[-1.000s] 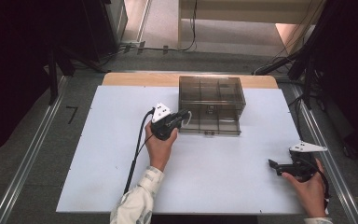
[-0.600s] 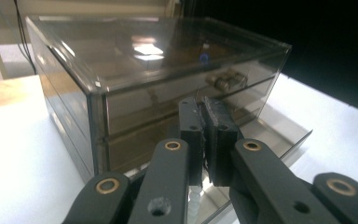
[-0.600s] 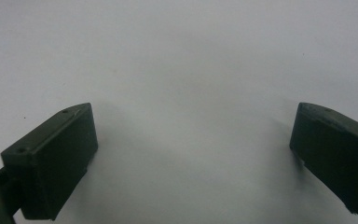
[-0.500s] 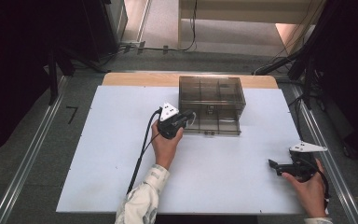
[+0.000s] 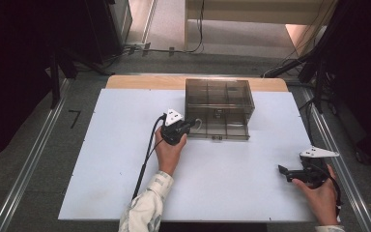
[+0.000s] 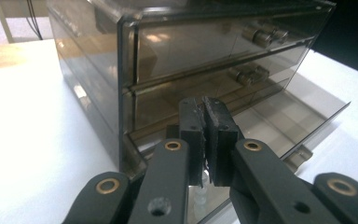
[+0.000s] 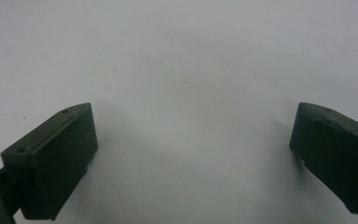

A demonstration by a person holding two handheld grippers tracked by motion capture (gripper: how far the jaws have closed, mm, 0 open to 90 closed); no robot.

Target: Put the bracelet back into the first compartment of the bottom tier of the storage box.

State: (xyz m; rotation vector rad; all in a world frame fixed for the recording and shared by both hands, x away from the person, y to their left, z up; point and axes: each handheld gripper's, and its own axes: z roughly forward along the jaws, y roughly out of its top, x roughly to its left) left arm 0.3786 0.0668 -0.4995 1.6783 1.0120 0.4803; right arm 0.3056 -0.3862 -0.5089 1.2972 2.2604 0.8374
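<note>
While the left gripper [image 5: 189,127] sits at the left front corner of the smoky transparent plastic drawer cabinet [image 5: 219,108], its two black jaws are pressed tight together, pad against pad, with nothing clearly pinched between them. Seen from the left gripper view, that gripper [image 6: 208,122] hangs over the bottom drawer [image 6: 279,121], which is pulled out towards five o'clock, its clear floor bare where it shows. A small pale, see-through item [image 6: 200,198] lies just below the jaws at six o'clock; what it is cannot be told. Two upper drawers are pushed in, each with a pair of round knobs [image 6: 264,36]. From the high view, the cabinet stands on the white tabletop [image 5: 116,159] at about twelve o'clock from its middle. Well apart, at four o'clock, the right gripper [image 5: 284,171] rests near the table edge; in the right gripper view its jaws stand wide apart over plain white surface, gripping nothing.
</note>
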